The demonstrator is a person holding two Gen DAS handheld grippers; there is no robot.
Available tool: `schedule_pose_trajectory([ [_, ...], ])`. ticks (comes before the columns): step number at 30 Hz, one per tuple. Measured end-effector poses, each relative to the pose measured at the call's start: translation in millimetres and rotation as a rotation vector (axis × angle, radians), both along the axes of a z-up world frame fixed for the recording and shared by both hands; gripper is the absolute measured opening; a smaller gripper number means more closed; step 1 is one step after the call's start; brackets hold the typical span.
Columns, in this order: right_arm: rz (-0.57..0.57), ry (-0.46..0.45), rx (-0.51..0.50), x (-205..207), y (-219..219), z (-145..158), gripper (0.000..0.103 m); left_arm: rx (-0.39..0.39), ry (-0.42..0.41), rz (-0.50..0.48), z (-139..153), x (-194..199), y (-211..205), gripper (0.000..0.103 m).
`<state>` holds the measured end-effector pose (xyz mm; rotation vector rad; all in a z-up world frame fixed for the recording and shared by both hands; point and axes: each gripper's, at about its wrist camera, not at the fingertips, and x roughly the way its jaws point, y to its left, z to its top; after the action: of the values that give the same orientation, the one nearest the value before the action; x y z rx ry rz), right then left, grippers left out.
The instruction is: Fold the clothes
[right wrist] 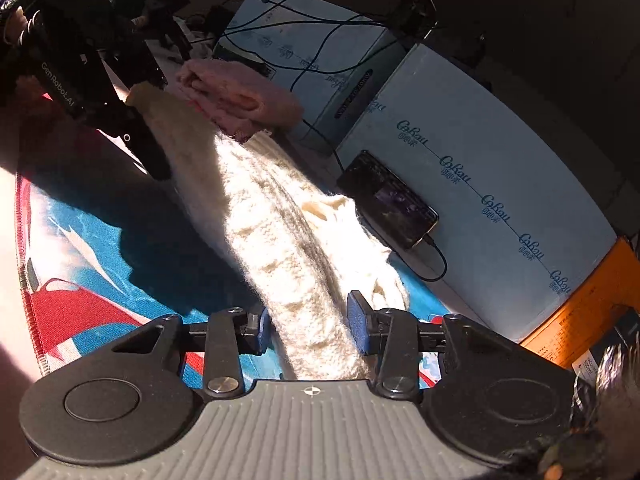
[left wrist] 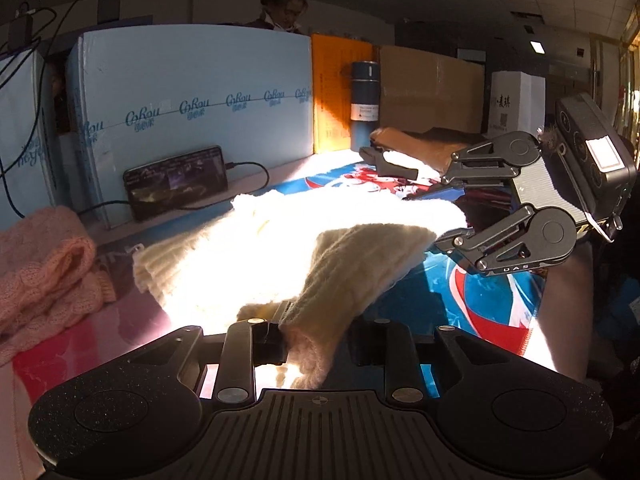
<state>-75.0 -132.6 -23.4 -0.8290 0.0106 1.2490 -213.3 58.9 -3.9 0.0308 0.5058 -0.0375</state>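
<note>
A cream sweater (left wrist: 280,248), chunky cable-knit with ribbed cuffs, lies rumpled across a glossy blue, red and white printed mat (left wrist: 492,300) on the counter, partly washed out by hard sunlight. A fuzzy pink knit (left wrist: 44,264) sits folded at the mat's left edge, beside pale blue foam boards (left wrist: 192,80) with a dark phone (left wrist: 176,182) leaning against them. A brown garment (left wrist: 416,146) lies far back near a cardboard box (left wrist: 428,88).

The left claw (left wrist: 316,346) has its jaws spread wide; a ribbed sleeve end drapes between them, resting against the left finger, not pinched. The right claw (right wrist: 310,326) is likewise apart, its blue textured pads (right wrist: 356,314) flanking a raised strip of the sweater; whether they touch it I cannot tell.
</note>
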Motion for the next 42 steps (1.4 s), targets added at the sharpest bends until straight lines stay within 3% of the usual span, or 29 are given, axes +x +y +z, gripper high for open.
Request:
schedule_pose_trajectory([
  [3, 0.008, -0.001, -0.024, -13, -13, 3, 0.025, -0.049, 0.001, -0.042, 1, -10, -3, 0.025],
  [8, 0.065, 0.068, -0.09, -49, -65, 20, 0.024, -0.299, -0.017, -0.193, -3, -50, -9, 0.026],
  [11, 0.119, 0.146, -0.028, -58, -92, 47, 0.025, -0.321, -0.093, -0.196, 4, -67, -17, 0.026],
  [15, 0.093, 0.202, 0.055, -39, -87, 61, 0.025, -0.35, -0.211, -0.092, 13, -62, -16, 0.026],
  [19, 0.07, 0.285, 0.115, -13, -70, 66, 0.026, -0.396, -0.239, 0.026, 15, -43, -1, 0.026],
  [21, 0.05, 0.368, 0.178, 5, -64, 70, 0.033, -0.439, -0.233, 0.064, 16, -35, 11, 0.026],
  [23, 0.002, 0.442, 0.257, 22, -65, 72, 0.046, -0.479, -0.223, 0.108, 13, -29, 20, 0.026],
  [24, -0.026, 0.465, 0.298, 29, -65, 73, 0.047, -0.5, -0.219, 0.131, 11, -26, 25, 0.026],
  [29, -0.207, 0.499, 0.461, 48, -69, 73, 0.067, -0.606, -0.215, 0.257, -6, -20, 41, 0.026],
  [30, -0.221, 0.491, 0.479, 47, -70, 73, 0.069, -0.622, -0.214, 0.28, -8, -18, 43, 0.026],
  [32, -0.225, 0.477, 0.517, 43, -70, 74, 0.083, -0.655, -0.211, 0.326, -11, -14, 49, 0.026],
  [34, -0.192, 0.483, 0.547, 39, -71, 75, 0.086, -0.679, -0.207, 0.365, -13, -9, 53, 0.026],
  [37, -0.158, 0.565, 0.55, 37, -65, 73, 0.086, -0.662, -0.218, 0.407, -12, -1, 54, 0.026],
  [42, -0.181, 0.775, 0.517, 41, -34, 54, 0.087, -0.528, -0.223, 0.487, -3, 4, 45, 0.031],
])
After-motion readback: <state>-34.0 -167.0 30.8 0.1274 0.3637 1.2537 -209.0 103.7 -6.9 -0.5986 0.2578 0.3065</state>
